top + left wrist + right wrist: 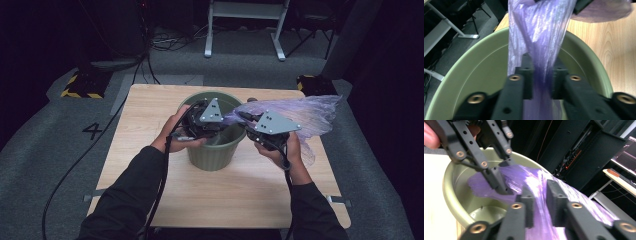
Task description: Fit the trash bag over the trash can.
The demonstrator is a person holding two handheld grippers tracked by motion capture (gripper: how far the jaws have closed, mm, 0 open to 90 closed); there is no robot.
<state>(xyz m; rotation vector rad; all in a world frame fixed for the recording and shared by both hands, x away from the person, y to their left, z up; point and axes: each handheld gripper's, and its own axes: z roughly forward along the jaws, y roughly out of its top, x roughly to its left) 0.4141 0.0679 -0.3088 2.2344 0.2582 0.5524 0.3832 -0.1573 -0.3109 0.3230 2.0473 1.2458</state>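
The work in hand is lining the green bin (212, 145) with the purple plastic bag (295, 112); the bin stands upright near the middle of the wooden tabletop (150, 125). Starting at the left, the left gripper (200, 131) is held over the bin's near-left rim with its jaws directed into the opening. In the left gripper view its jaws stand close together with a gathered strip of the bag (541, 45) running between them, so it is judged to be clenched on the bag; the blur there prevents confirmation of firm pad contact. This position places one edge of the bag inside the bin wall (481, 70), which is probably why the hand is held low and close to the rim. Moving right, the bag stretches as a taut twisted band from the bin mouth across to the right gripper (252, 125), then spreads loose and crumpled above the right side of the tabletop, outside the bin. In the right gripper view the film (541, 192) passes between the right gripper's jaws, but a gap is visible at the pads, so this gripper is judged released or only loosely guiding the material. Holding the right gripper beside the bin rim (451, 202) keeps the band under light tension, so that the bag mouth can next be opened and fed downward.
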